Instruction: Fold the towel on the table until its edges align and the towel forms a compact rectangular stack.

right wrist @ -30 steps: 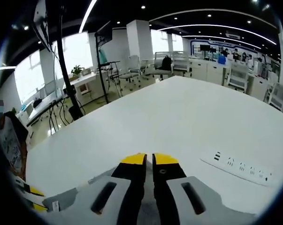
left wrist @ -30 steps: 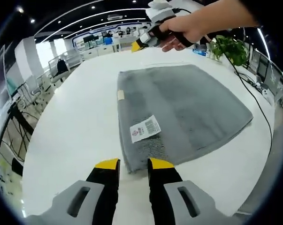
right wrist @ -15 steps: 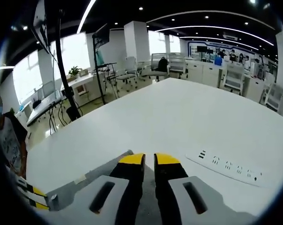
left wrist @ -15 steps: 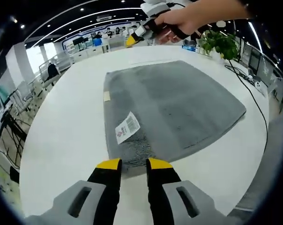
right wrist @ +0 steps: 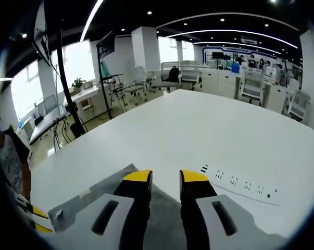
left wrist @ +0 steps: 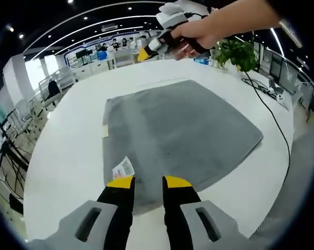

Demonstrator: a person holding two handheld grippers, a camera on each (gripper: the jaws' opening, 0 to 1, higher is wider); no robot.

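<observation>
On the white table [left wrist: 68,151], flat and spread: grey towel [left wrist: 183,125], one layer visible, no fold line evident. Near the left edge of the towel, small cream tab [left wrist: 105,130]; at the near left corner, white printed label [left wrist: 123,167], lying just beside the yellow tip of the left-hand jaw. Left gripper [left wrist: 149,182] positioned over the near edge of the towel, jaws parted by a moderate gap, cloth visible between the tips but not pinched. At the far side of the towel, right gripper [left wrist: 152,49] held in a hand [left wrist: 198,32], above the far edge; potted plant [left wrist: 236,52] and black cable [left wrist: 274,112] to the right of the towel, off the cloth. In the right gripper view, right gripper [right wrist: 165,177] with jaws apart, nothing clamped, grey towel [right wrist: 164,221] corner beneath the tips; white power strip [right wrist: 239,183] further right on the table. Judged status: early stage, no fold completed. Remaining: grasp of edges or corners, fold over, alignment of edges, further folds to a compact rectangular stack.
</observation>
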